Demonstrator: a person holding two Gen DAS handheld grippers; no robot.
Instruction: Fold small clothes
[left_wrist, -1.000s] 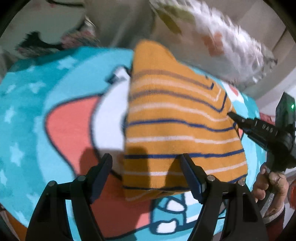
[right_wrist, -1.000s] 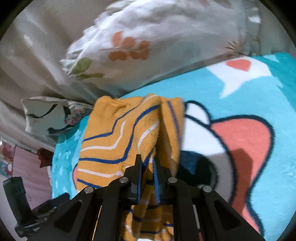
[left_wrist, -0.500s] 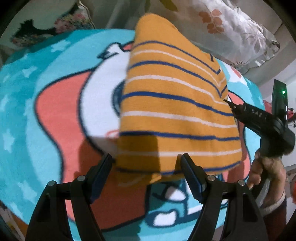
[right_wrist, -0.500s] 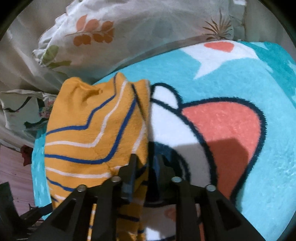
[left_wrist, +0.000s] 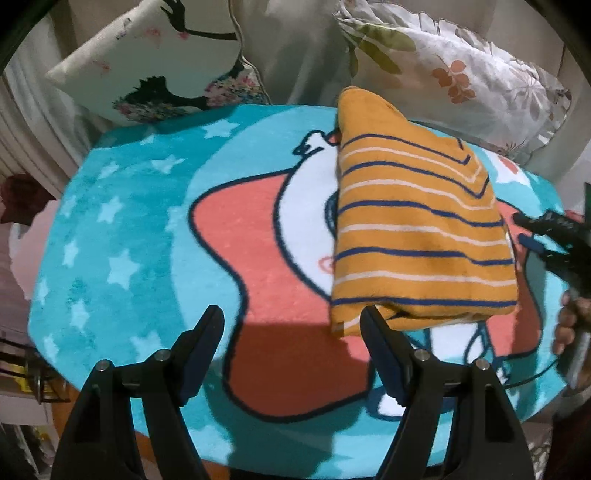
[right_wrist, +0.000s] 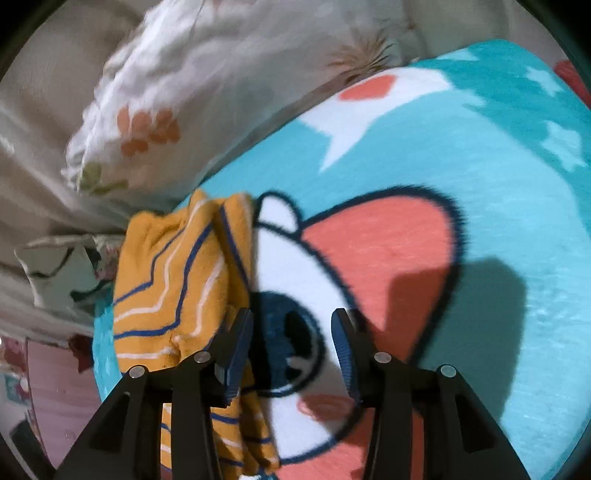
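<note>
On the left, the left gripper (left_wrist: 291, 347) hangs over the cartoon blanket (left_wrist: 122, 236) with its jaws spread wide and nothing between them; bare blanket shows in the gap. Its right finger (left_wrist: 380, 347) stands in front of the near left corner of the folded striped garment (left_wrist: 417, 236), hiding a little of that hem, and whether it brushes the cloth cannot be told.

The garment, orange with navy and white stripes, lies folded into a thick pad on the blanket, over the white and coral cartoon face. Its far end reaches close to the leaf-print pillow (left_wrist: 465, 70) behind it. Left of that pillow, beyond the blanket's far edge, leans a bird-print cushion (left_wrist: 155, 70), partly cut off by the lens rim.

Right of the garment, the right gripper (left_wrist: 532, 230) comes in from the frame edge, blurred and cut off, with a hand (left_wrist: 569, 325) below it only partly in view.

In the right wrist view the right gripper (right_wrist: 291, 350) has just been opening and has let go: its jaws stand apart over the blanket (right_wrist: 498, 240) with only the cartoon eye between them. The garment (right_wrist: 173, 280) lies just outside its left finger (right_wrist: 236, 354), which covers part of the folded edge. The pillow (right_wrist: 207, 92) behind is smeared by motion.
</note>
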